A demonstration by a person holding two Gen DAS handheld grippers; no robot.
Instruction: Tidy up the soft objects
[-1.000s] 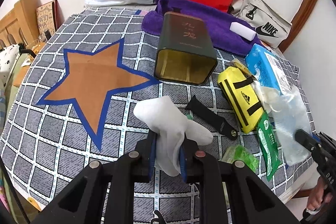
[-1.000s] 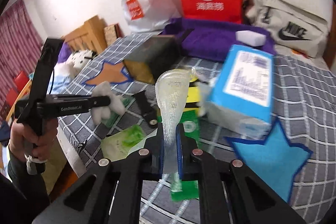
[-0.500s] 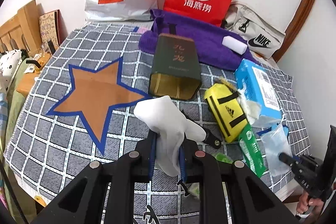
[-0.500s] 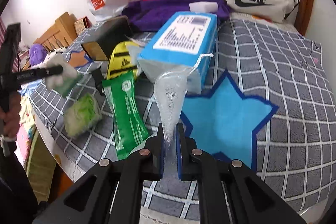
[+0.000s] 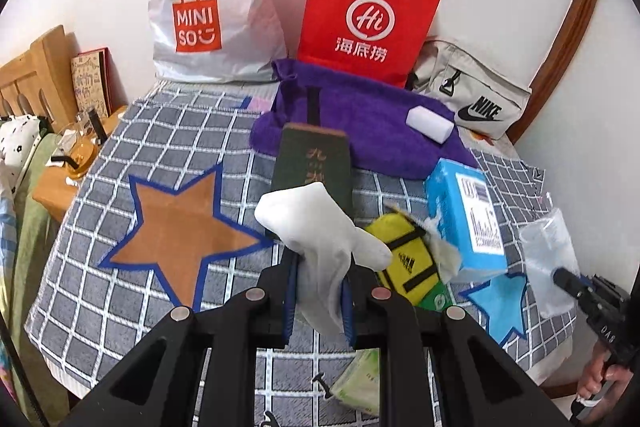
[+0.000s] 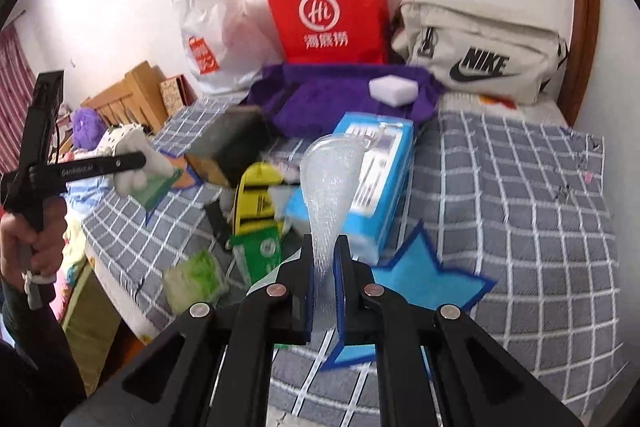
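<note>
Two hand-held grippers are working above a bed covered by a grey checked blanket (image 5: pixel 168 131). The left gripper (image 5: pixel 318 301) is pinching a white cloth (image 5: pixel 320 239) between its pads; the cloth is bulging upward and drooping to the right, clear of the blanket. The right gripper (image 6: pixel 324 291) is clamping a clear bubble-textured plastic bag (image 6: pixel 330 187), which is standing up in a cone above the fingers. In the left wrist view, the same bag (image 5: pixel 548 267) is hanging at the right edge, over the blue star patch (image 5: pixel 500 303). An orange star patch (image 5: pixel 180 231) is lying on the blanket left of the white cloth.

Other items are sitting on the blanket: a dark green tin (image 5: pixel 312 163) on its side, a yellow pouch (image 5: pixel 404 267) just beside a blue tissue pack (image 5: pixel 464 215), and a green wipes packet (image 6: pixel 260 251). A purple towel (image 5: pixel 360 123) is lying behind the tin with a white sponge (image 5: pixel 430 121) on it. A red paper bag (image 5: pixel 368 23), a white shopping bag (image 5: pixel 212 7) and a beige bag (image 6: pixel 480 55) are standing against the wall.
</note>
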